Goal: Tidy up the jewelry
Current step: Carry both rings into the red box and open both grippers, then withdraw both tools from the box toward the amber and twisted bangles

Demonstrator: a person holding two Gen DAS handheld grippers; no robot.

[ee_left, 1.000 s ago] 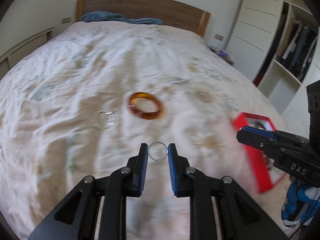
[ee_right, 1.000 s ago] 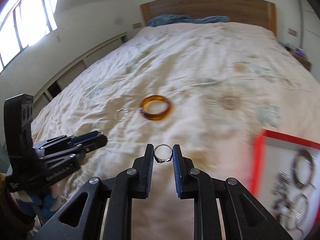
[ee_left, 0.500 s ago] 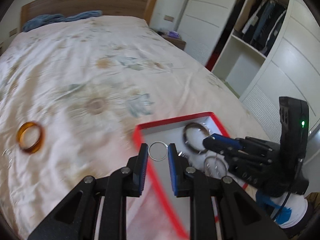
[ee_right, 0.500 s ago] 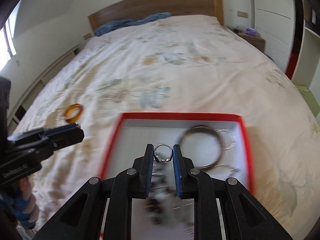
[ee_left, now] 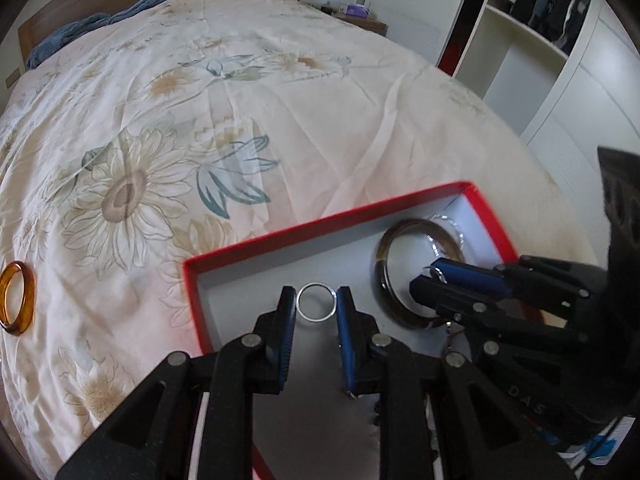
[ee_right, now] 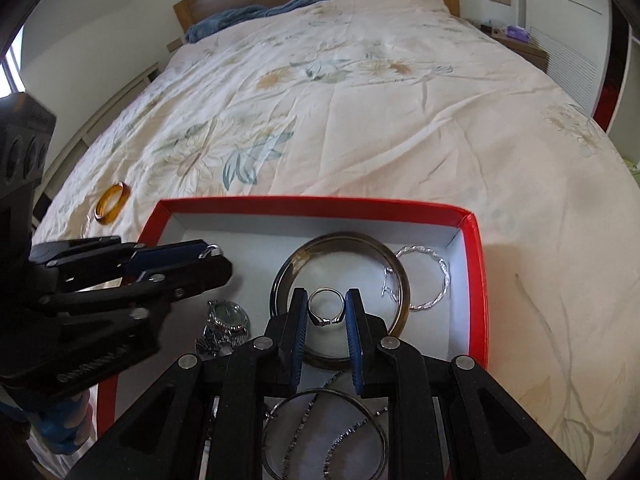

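Floral bedspread carries red box at lower frame; left gripper fingers pinch plain ring, right gripper fingers pinch stone-set ring.

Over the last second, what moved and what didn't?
Both claws swung from the open bedspread over to the red box and now hang above its white floor. The left claw still pinches the plain silver ring; the right claw still pinches the stone-set ring. Nothing was let go. The amber bangle stayed on the bedspread.
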